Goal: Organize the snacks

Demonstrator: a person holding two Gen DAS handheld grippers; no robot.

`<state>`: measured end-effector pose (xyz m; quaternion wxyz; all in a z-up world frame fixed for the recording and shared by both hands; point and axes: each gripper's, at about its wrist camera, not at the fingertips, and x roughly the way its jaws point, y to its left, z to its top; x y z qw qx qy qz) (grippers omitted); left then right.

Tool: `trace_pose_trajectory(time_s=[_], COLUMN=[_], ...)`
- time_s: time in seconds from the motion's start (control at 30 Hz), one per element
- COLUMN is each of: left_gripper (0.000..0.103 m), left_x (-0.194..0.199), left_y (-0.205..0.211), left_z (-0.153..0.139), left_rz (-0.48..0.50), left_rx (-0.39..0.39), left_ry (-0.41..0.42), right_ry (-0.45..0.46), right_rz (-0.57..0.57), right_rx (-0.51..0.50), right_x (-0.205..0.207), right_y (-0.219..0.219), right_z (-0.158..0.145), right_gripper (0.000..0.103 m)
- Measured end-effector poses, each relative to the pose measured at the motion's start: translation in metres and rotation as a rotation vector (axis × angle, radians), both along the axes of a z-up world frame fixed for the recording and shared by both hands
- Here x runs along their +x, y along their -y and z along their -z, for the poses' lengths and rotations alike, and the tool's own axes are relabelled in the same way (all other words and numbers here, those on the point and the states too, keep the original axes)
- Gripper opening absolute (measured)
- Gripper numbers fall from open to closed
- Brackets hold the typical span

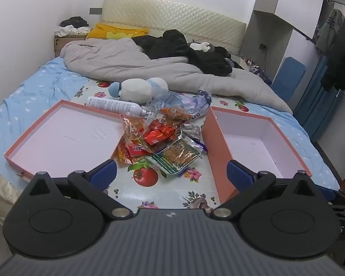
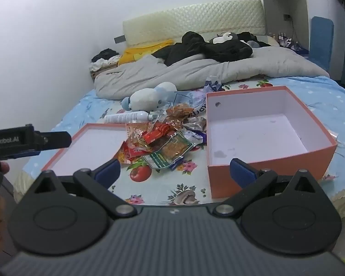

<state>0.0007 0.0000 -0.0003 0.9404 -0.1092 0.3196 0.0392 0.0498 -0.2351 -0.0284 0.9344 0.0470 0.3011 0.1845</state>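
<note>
Snack pile point(image 1: 159, 141) lies on the fruit-print cloth point(image 1: 149, 193) spread over the bed; all positions below are given relative to this pile. Pile is mixed: red and orange wrappers, a green-edged packet point(image 1: 176, 156) at its near edge, silvery-purple wrappers on its right side. Shallow salmon box lid point(image 1: 57, 138), interior up, sits just left of the pile, its right corner touching the wrappers; deeper salmon box point(image 1: 260, 142), interior bare, sits just right of the pile, apart from most packets. White spray can point(image 1: 116, 105) lies on its side just behind the pile; blue-and-white plush toy point(image 1: 138, 89) behind that; grey duvet point(image 1: 149, 64) further behind, with black clothing on top.

Left gripper point(image 1: 171, 176) hangs in front of the pile, above the cloth; jaws wide apart, nothing between them. Right gripper point(image 2: 174, 171) likewise in front of the pile, jaws spread, holding nothing; its right finger point(image 2: 243, 172) overlaps the near wall of the deep box in that view; contact cannot be told. From the right wrist view, the left gripper's body shows at the far left.
</note>
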Motion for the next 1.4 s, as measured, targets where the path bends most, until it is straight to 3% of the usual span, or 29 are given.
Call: trace_pose_trajectory(time_s=[0.03, 0.07, 1.4], left_gripper=[0.103, 0.103, 0.103], left_x=[-0.002, -0.002, -0.008], left_y=[0.000, 0.000, 0.006], left_z=[0.000, 0.000, 0.004], left_rz=[0.006, 0.008, 0.039], left_rx=[-0.011, -0.014, 0.001], left_ry=[0.038, 0.039, 0.016], right_ry=[-0.001, 0.054, 0.013], right_rz=[-0.008, 0.014, -0.001], right_rx=[-0.007, 0.002, 0.014], right_x=[0.002, -0.002, -0.007], right_y=[-0.001, -0.001, -0.002], right_z=[-0.001, -0.001, 0.009], right_gripper=[0.103, 0.103, 0.103])
